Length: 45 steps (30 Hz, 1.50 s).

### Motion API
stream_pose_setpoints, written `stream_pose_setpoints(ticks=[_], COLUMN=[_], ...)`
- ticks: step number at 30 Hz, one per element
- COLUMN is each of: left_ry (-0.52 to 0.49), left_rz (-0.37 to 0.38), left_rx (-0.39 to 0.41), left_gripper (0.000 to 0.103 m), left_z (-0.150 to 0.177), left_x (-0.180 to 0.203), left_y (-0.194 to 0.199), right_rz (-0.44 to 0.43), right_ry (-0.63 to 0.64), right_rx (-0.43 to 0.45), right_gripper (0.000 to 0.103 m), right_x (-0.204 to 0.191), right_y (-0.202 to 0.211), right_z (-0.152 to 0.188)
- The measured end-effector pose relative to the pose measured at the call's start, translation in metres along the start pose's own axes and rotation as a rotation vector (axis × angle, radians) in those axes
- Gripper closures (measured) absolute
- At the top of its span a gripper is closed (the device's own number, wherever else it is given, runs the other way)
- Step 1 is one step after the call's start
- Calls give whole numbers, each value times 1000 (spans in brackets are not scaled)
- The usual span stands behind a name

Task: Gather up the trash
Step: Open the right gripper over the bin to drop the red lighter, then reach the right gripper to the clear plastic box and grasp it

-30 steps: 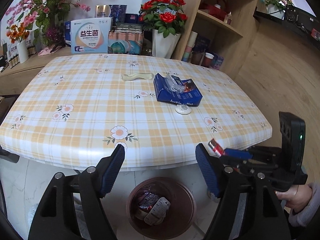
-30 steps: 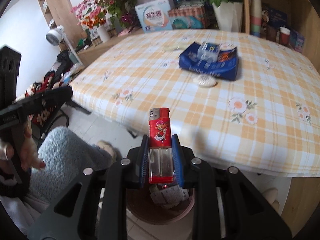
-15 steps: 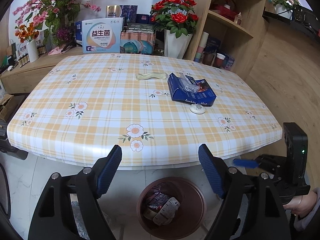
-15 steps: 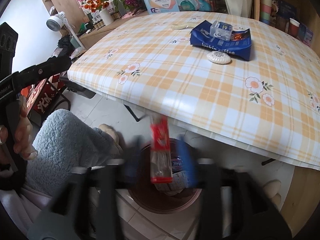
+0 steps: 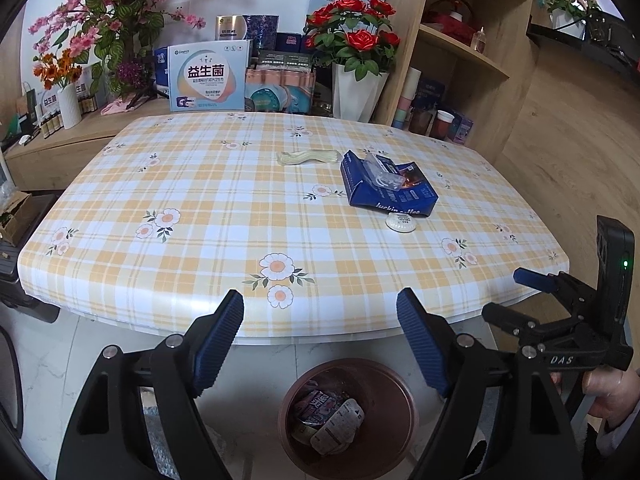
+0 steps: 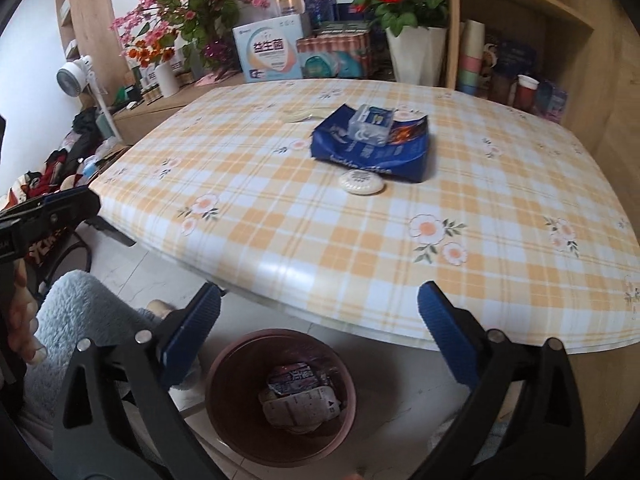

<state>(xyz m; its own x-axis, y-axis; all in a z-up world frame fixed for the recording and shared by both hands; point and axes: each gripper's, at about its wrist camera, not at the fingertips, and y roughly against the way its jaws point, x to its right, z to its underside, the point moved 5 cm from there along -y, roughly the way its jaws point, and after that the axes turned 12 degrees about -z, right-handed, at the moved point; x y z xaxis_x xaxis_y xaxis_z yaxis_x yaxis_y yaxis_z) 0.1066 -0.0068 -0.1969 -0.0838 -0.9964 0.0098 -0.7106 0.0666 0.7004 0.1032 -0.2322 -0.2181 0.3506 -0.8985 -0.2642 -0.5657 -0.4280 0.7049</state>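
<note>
Right wrist view: the right gripper [image 6: 318, 322] hangs at the bottom of the frame over the brown trash bin [image 6: 224, 364], its jaws having just spread wide with nothing between them. The bin stands on the pale floor at lower centre, below the near edge of the table [image 6: 360, 248], and holds crumpled wrappers [image 6: 298, 398]. On the checked tablecloth, in the upper middle of the frame, lies a blue coffee bag [image 6: 372, 148] with a small clear box [image 6: 370, 124] on top, and a white round lid [image 6: 361, 182] just in front of the bag. At the left edge the left gripper [image 6: 60, 204] shows only in part.

In the left wrist view the left gripper [image 5: 320, 320] is spread wide and empty at the bottom of the frame, above the same bin [image 5: 348, 412]. A pale strip of wrapper [image 5: 307, 157] lies just left of the bag [image 5: 386, 190] near the frame's centre. At the right edge the right gripper [image 5: 536, 280] is seen from the side, held by a hand [image 5: 608, 392].
</note>
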Motion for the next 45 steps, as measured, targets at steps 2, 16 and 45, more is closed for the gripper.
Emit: stream_pose_setpoints(ticks=[2, 16, 45], left_ry=[-1, -24, -23], left_rz=[-2, -6, 13], left_rx=[-1, -17, -55], left_gripper=[26, 26, 26], left_z=[0, -4, -67], left_x=[-1, 0, -27], left_y=[-1, -11, -91], right_rz=[22, 64, 93], right_ry=[-11, -15, -16], right_rx=[1, 47, 1], right_gripper=[6, 5, 10], right_x=[7, 32, 90], right_y=[0, 6, -84], right_z=[-1, -20, -124])
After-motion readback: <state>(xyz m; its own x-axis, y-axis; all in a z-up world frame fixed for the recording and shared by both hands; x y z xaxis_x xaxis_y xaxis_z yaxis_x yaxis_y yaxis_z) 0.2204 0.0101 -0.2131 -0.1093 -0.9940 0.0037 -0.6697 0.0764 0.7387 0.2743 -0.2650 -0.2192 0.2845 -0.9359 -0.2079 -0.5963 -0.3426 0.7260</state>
